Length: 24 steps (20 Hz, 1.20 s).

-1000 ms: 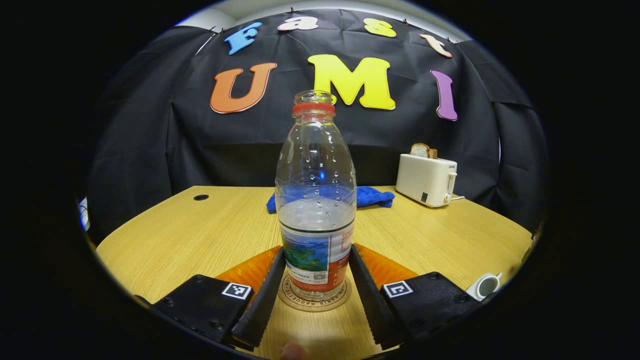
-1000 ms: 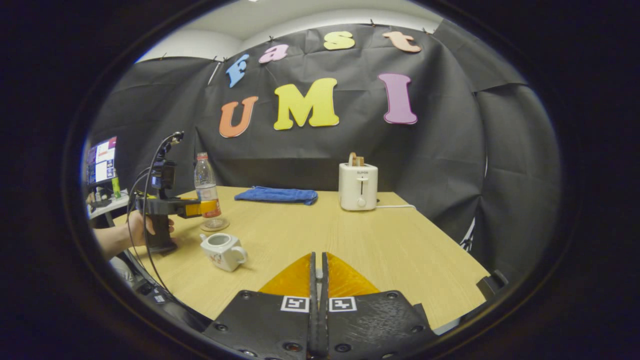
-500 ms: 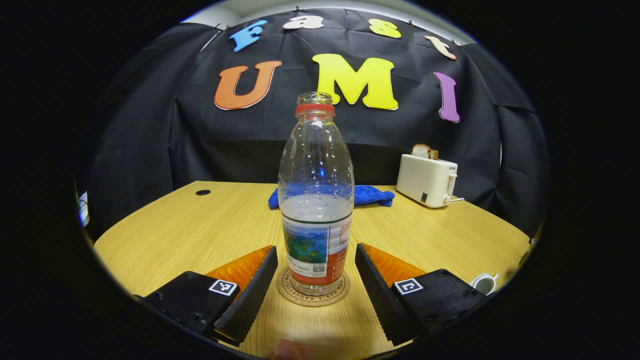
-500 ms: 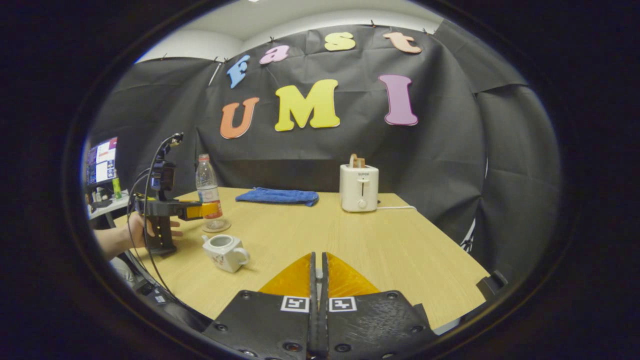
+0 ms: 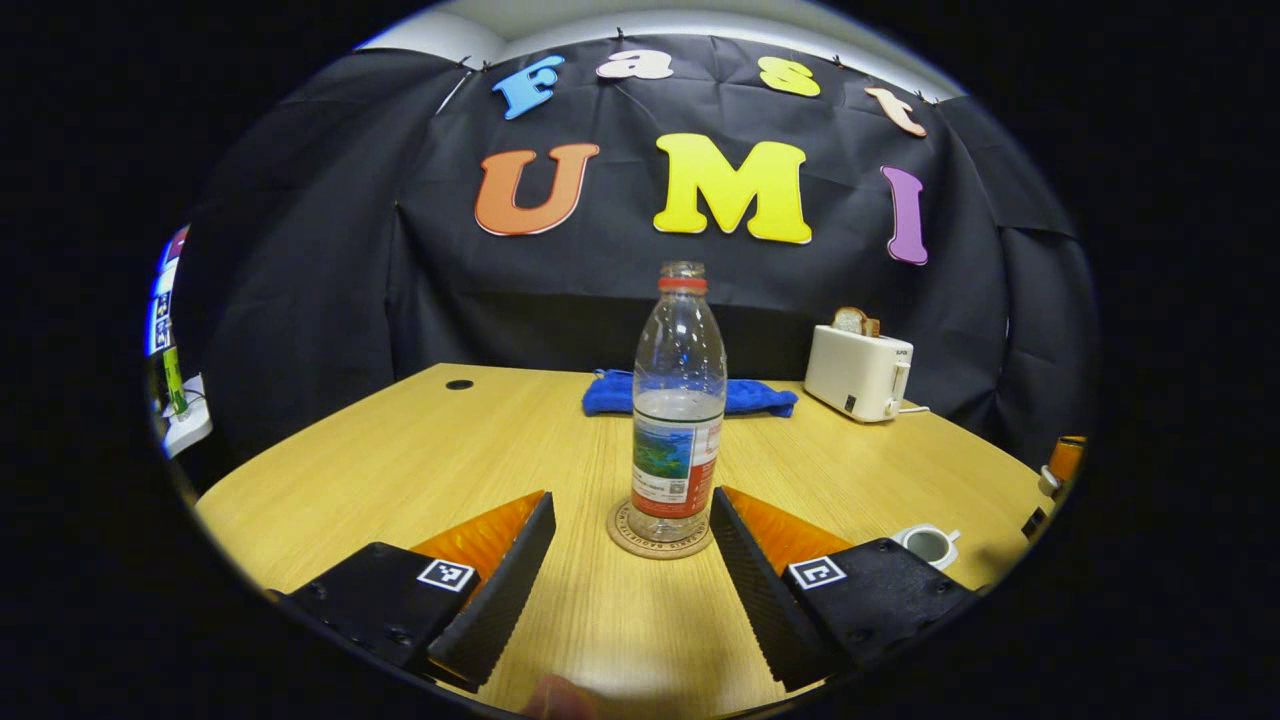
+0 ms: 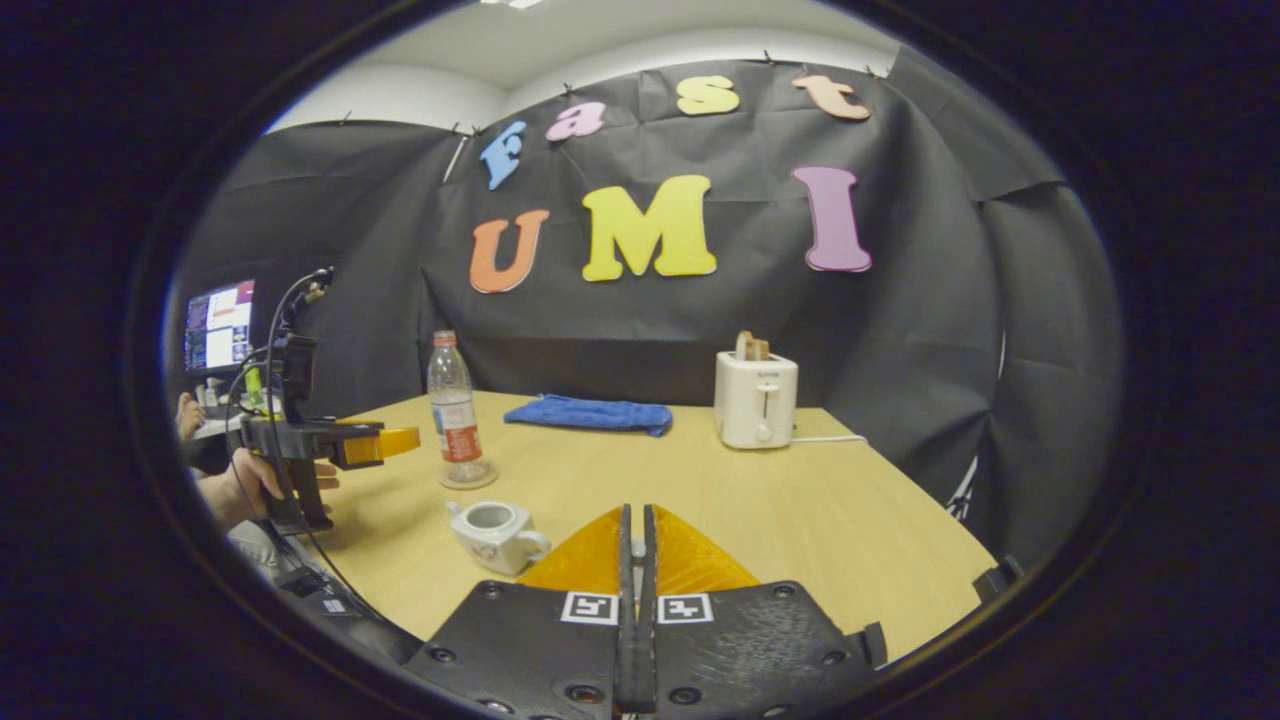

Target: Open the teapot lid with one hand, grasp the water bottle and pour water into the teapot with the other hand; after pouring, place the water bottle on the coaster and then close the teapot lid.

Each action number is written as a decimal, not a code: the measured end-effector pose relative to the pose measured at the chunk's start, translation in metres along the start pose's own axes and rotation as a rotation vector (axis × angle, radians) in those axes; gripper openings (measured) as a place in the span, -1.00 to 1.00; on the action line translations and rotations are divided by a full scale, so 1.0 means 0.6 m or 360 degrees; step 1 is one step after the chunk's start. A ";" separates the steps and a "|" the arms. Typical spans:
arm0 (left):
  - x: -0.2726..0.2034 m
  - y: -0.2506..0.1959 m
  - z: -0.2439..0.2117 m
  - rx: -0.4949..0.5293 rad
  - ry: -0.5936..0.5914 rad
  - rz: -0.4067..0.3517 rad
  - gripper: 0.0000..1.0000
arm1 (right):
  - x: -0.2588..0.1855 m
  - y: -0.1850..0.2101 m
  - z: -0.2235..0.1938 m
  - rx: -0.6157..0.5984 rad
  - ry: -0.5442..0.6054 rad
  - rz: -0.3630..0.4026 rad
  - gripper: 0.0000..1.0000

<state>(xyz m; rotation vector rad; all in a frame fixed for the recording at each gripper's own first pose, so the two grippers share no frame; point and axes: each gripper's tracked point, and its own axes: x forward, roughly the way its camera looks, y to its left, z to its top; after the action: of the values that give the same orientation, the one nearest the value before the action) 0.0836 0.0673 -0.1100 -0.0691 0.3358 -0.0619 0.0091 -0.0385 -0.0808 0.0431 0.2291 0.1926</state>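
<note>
Black cloth is hanging behind a pale wooden bench (image 5: 400,450), and I am working over that bench with a gripper in each hand. I am holding my left gripper (image 5: 632,560) wide apart and empty, its fingers either side of the water bottle (image 5: 678,400) but clear of it. My right gripper (image 6: 632,570) is pressed together, and I cannot tell whether the teapot lid is pinched between its fingers, since nothing is showing in the slit.

Outward from the left gripper, the water bottle is standing upright on the coaster (image 5: 660,530), uncapped and roughly half full. I am judging it light, thin-walled and slick, so it would dent under a hard squeeze; the labelled band low on the body looks the firmest place to hold. The teapot (image 6: 497,532) is sitting open on the bench, just beside my right gripper in the right gripper view. It looks like glazed ceramic, so probably hard, smooth and chippable; its lid wants setting down gently by the knob.

The lid itself is hidden from me. In the left gripper view the teapot is small and warped near the edge.
</note>
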 end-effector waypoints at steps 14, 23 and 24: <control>-0.165 0.088 0.048 0.0133 -0.0275 0.0252 0.95 | 0.117 0.175 0.009 -0.0093 -0.0015 0.0319 -1.00; -0.195 0.084 0.069 0.0247 -0.0393 0.0275 0.94 | 0.150 0.186 -0.033 -0.0114 0.0052 0.0338 -1.00; -0.196 0.083 0.067 0.0243 -0.0390 0.0271 0.94 | 0.151 0.187 -0.036 -0.0117 0.0051 0.0341 -1.00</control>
<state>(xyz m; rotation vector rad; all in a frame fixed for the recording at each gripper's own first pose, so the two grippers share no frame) -0.0116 0.1279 -0.0374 0.1030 0.0907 0.0894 0.0699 0.0896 -0.1145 -0.0084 0.2493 0.4151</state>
